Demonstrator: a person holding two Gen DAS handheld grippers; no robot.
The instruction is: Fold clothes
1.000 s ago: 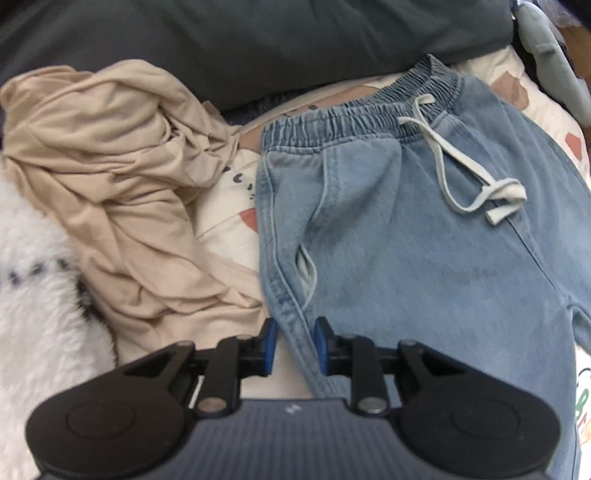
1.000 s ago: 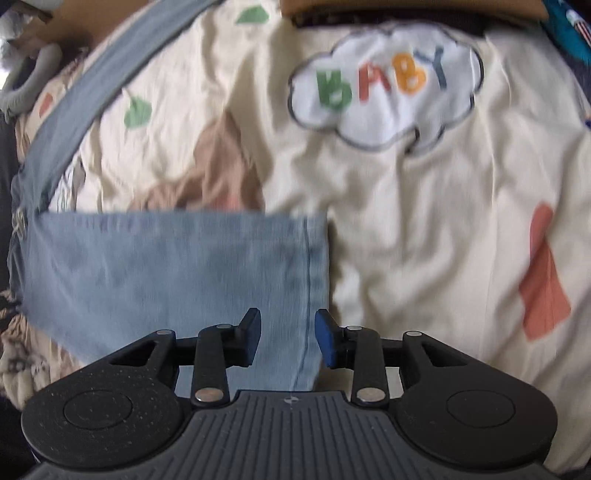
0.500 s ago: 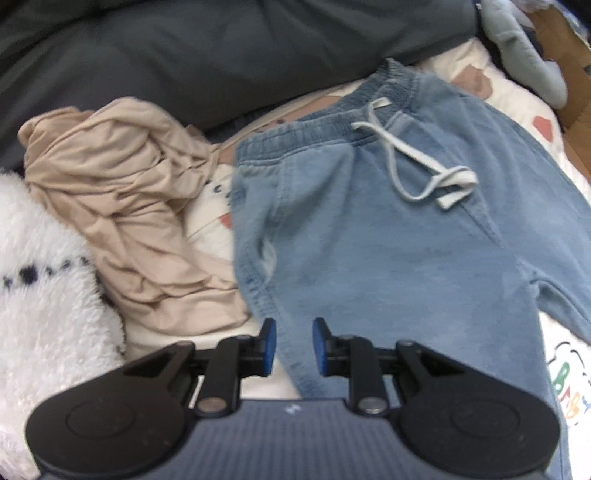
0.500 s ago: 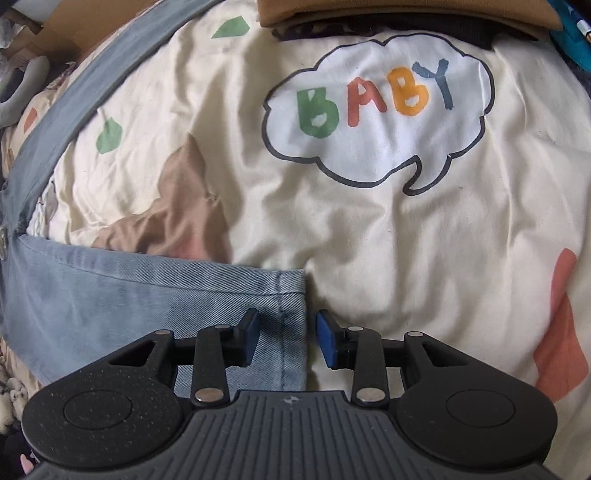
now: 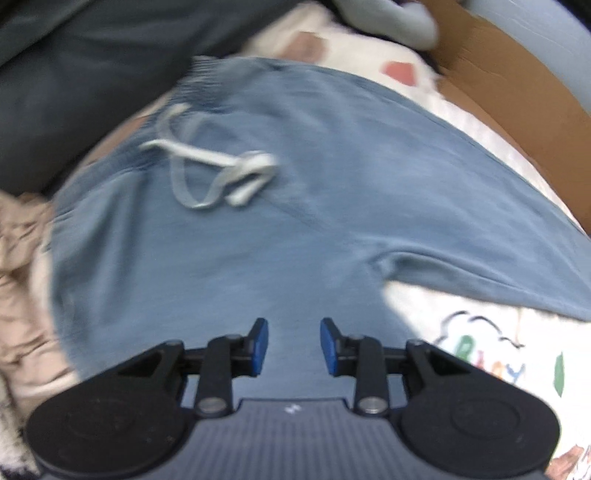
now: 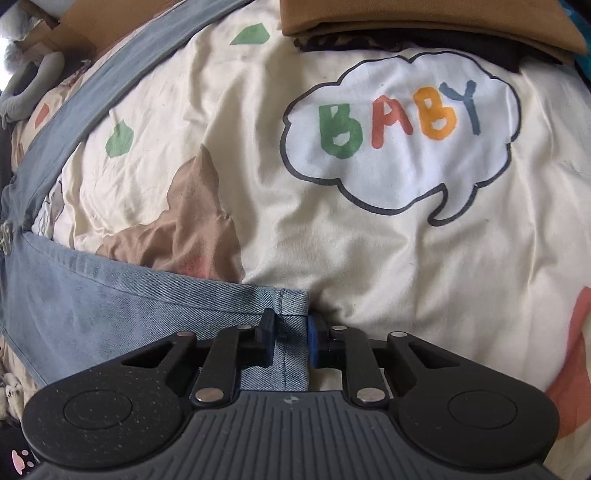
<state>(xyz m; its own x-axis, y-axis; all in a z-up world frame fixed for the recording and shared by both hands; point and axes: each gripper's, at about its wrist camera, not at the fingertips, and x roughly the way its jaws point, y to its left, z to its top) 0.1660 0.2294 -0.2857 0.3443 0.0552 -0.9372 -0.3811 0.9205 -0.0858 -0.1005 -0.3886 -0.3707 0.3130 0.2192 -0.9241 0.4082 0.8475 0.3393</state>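
Light blue jeans (image 5: pixel 258 240) with a white drawstring (image 5: pixel 207 173) lie flat on a cream printed bedsheet (image 6: pixel 369 258). In the blurred left wrist view, my left gripper (image 5: pixel 293 345) hovers over the upper leg near the crotch. Its jaws are opening, with nothing pinched between them. In the right wrist view, one jeans leg (image 6: pixel 129 306) ends in a hem corner that sits between the pads of my right gripper (image 6: pixel 291 330). Those jaws are closing and press on the denim. The other leg (image 6: pixel 74 103) runs diagonally at the upper left.
A crumpled beige garment (image 5: pixel 18 266) lies left of the jeans, with a dark pillow (image 5: pixel 74 74) behind. A cardboard box (image 5: pixel 498 92) and grey plush toy (image 5: pixel 388 18) sit at the back. Folded brown clothes (image 6: pixel 424 22) are stacked beyond the "BABY" print (image 6: pixel 399 122).
My left gripper swept right across the jeans, from the pocket edge to mid-thigh, and its jaws widened. My right gripper lowered onto the leg hem and closed on it.
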